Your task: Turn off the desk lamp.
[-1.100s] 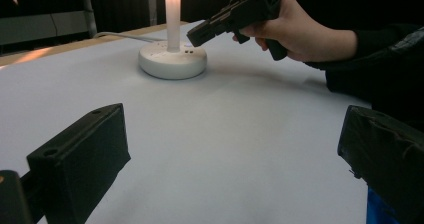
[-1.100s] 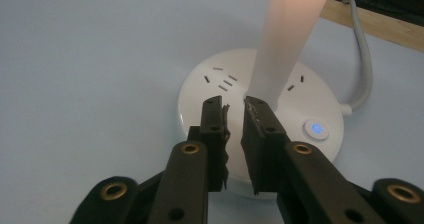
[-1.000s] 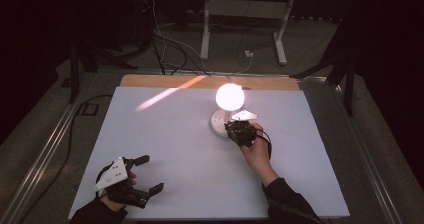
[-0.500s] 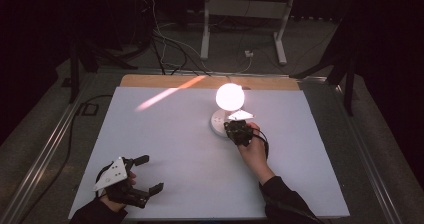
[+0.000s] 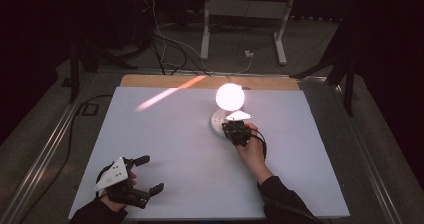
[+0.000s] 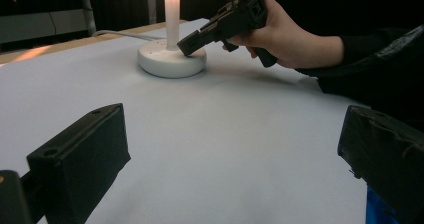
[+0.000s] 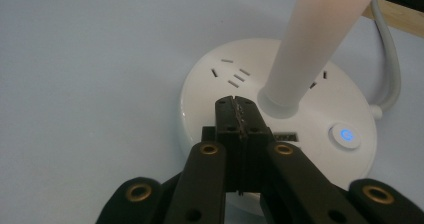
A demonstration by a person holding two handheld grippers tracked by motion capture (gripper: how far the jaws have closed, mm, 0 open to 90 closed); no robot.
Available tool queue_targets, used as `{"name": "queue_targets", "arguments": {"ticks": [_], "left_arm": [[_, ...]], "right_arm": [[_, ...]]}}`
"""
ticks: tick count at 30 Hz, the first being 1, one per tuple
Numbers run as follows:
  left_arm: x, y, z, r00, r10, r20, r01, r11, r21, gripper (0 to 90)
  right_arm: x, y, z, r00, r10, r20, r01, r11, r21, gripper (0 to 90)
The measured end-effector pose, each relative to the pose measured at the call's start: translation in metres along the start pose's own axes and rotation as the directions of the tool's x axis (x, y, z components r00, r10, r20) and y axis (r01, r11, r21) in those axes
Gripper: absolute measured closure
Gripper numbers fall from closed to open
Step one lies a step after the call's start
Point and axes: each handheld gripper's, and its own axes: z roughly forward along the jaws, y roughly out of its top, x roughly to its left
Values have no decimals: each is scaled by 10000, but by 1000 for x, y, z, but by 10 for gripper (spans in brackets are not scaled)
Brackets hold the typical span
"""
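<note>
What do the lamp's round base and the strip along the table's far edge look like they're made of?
Lamp base: probably smooth white plastic, semi-gloss, with moulded socket slots and a lit button. Far strip: looks like matte wood, going by its tan colour, though no grain is discernible.

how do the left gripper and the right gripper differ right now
The left gripper has its jaws spread wide apart with nothing between them; the right gripper has its jaws pressed together. The left gripper sits near the table's front left corner, far from the lamp; the right gripper's tip is on the lamp's round white base, beside the stem. Both are black and hand-held.
</note>
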Motion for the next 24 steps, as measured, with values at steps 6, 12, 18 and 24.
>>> {"name": "queue_targets", "arguments": {"ticks": [6,12,18,24], "left_arm": [[0,0,0,10000,-2,1,2,10000,-15,6],[0,0,0,10000,22,23,-22,10000,0,6],[0,0,0,10000,16,29,-16,10000,-21,6],[0,0,0,10000,5,1,-5,10000,-17,6]], "right_arm": [[1,0,0,10000,-74,49,74,10000,-1,899],[1,0,1,9999,-154,31,154,9999,3,898],[0,-1,0,10000,-83,1,83,9999,-57,899],[3,8,-10,9998,-190,-15,190,9994,-302,899]]}}
